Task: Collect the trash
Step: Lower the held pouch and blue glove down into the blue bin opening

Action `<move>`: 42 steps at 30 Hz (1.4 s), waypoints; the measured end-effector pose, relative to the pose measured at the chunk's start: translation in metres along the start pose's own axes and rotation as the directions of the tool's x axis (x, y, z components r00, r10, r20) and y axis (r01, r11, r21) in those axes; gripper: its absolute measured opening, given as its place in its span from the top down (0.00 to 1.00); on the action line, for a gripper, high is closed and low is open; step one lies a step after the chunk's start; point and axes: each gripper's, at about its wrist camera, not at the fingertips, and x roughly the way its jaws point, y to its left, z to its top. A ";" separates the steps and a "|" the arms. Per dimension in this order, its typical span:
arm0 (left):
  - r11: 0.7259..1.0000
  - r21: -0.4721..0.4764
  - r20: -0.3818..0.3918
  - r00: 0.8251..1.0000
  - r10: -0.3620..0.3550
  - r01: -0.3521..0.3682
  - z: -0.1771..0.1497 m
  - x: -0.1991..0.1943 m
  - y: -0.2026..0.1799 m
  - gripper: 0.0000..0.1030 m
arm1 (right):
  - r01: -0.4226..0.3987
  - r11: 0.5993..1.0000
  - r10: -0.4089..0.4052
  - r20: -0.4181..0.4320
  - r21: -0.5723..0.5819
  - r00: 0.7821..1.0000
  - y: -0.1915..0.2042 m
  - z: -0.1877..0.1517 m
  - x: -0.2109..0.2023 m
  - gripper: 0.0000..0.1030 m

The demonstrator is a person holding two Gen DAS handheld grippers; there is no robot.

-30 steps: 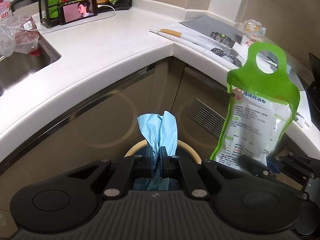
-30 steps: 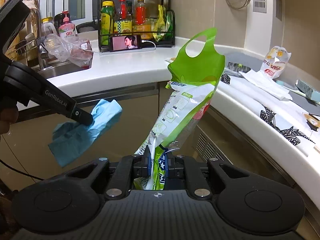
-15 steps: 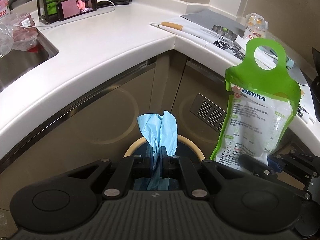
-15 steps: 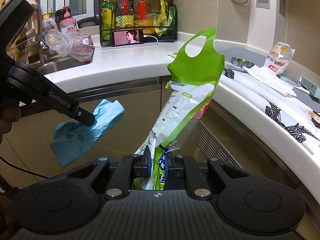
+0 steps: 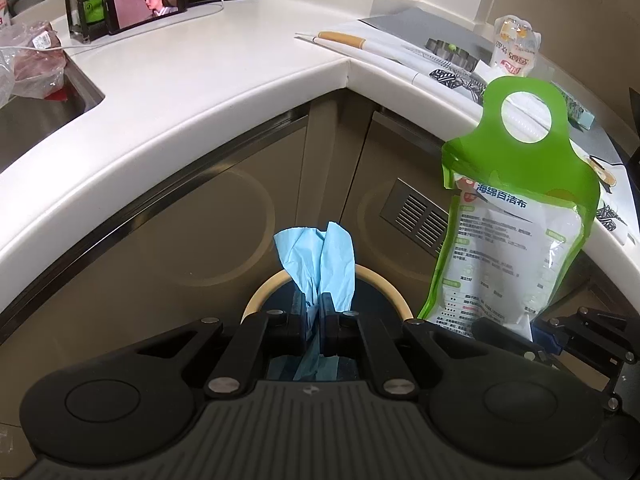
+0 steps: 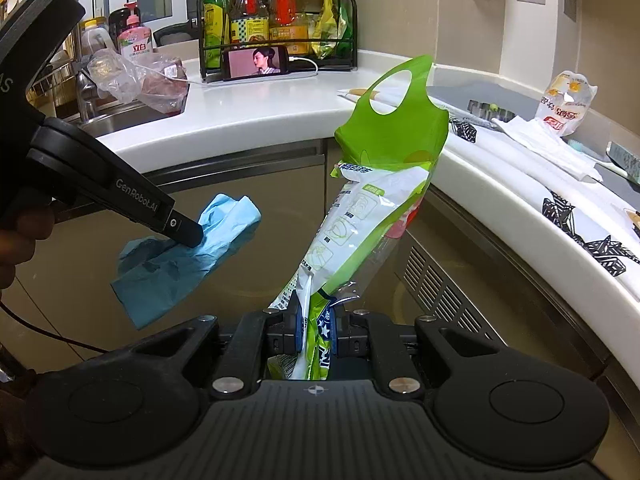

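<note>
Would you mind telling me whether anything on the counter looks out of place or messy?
Yes: a crumpled clear plastic bag slumps over the sink's edge, and an empty snack wrapper stands on the right-hand counter beside loose white paper. Nothing looks spilled or broken.

Two wrist views over a kitchen corner

Each looks forward and down, close along its gripper; both share the white table (image 5: 192, 80), phone (image 6: 258, 63), green pouch (image 5: 516, 216).

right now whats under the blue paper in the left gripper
A round bin with a tan rim sits below the blue paper held by the left gripper. Its dark inside is mostly covered by the gripper.
</note>
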 end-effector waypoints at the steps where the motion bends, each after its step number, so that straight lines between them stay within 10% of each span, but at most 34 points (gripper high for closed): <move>1: 1.000 0.000 -0.002 1.000 0.002 -0.002 0.000 0.001 0.000 0.94 | 0.000 1.000 0.000 -0.004 0.000 1.000 0.001 0.001 0.001 0.87; 42: 1.000 0.004 -0.122 0.992 0.014 -0.014 0.011 0.070 -0.001 0.94 | 0.013 1.000 -0.015 -0.159 -0.013 0.987 -0.004 -0.006 0.062 0.87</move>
